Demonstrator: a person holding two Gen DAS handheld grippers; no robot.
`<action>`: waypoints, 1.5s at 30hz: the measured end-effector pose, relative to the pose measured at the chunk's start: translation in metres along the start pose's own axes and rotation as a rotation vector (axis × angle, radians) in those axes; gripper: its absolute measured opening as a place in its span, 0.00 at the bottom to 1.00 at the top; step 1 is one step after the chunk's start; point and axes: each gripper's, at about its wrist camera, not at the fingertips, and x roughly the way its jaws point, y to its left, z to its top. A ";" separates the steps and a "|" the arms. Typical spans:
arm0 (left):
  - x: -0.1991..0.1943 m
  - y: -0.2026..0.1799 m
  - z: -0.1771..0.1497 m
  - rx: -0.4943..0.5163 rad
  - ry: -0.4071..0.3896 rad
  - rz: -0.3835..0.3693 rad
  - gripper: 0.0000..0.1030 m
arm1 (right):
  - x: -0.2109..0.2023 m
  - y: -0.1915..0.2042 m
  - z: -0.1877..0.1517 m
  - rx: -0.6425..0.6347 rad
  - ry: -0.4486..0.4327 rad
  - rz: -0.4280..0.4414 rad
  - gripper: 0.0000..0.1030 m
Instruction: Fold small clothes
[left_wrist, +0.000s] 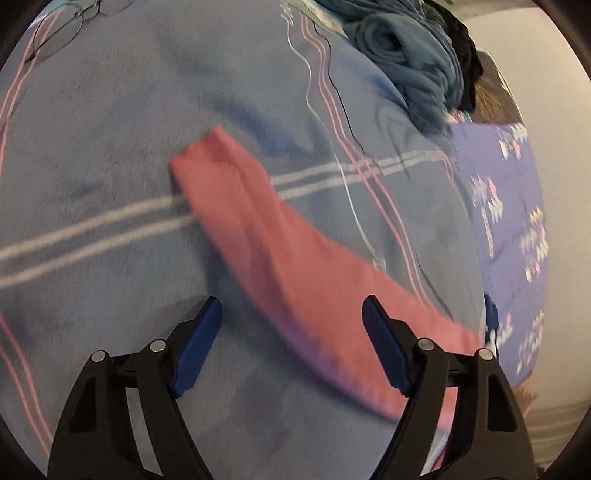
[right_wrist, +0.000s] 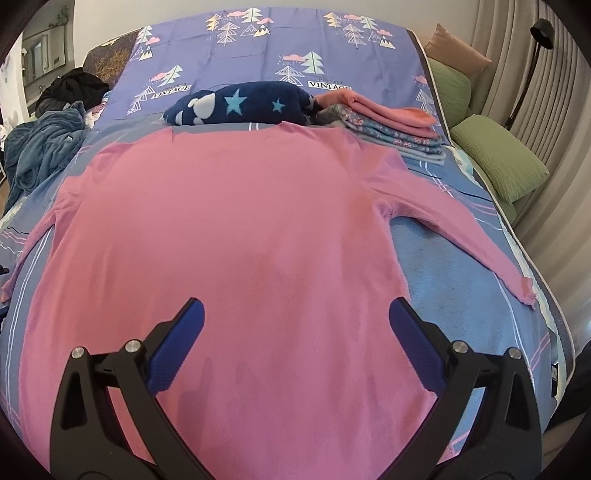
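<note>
A pink long-sleeved top (right_wrist: 236, 236) lies spread flat on the bed, sleeves out to both sides. In the right wrist view my right gripper (right_wrist: 295, 325) hovers open over the lower body of the top, nothing between its blue pads. The left wrist view is blurred and shows the top's left sleeve (left_wrist: 273, 251) running diagonally across the blue striped blanket (left_wrist: 110, 166). My left gripper (left_wrist: 291, 321) stands open above that sleeve, the sleeve passing between and under its fingers, with the pads not pressing on it.
A stack of folded clothes (right_wrist: 384, 122) and a navy star-patterned fleece (right_wrist: 240, 103) sit beyond the top's collar. A crumpled teal blanket (right_wrist: 40, 147) and dark clothes (right_wrist: 74, 88) lie at the left. Green pillows (right_wrist: 498, 155) line the right edge. Eyeglasses (left_wrist: 66, 29) rest on the blanket.
</note>
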 end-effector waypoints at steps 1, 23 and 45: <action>0.003 -0.002 0.005 0.001 -0.007 0.004 0.57 | 0.001 0.000 0.001 0.002 0.001 0.002 0.98; -0.101 -0.335 -0.274 1.049 -0.184 -0.504 0.04 | 0.004 -0.066 0.002 0.126 -0.038 0.002 0.98; -0.027 -0.270 -0.318 1.432 -0.304 -0.106 0.87 | 0.056 -0.074 0.075 0.070 0.028 0.379 0.72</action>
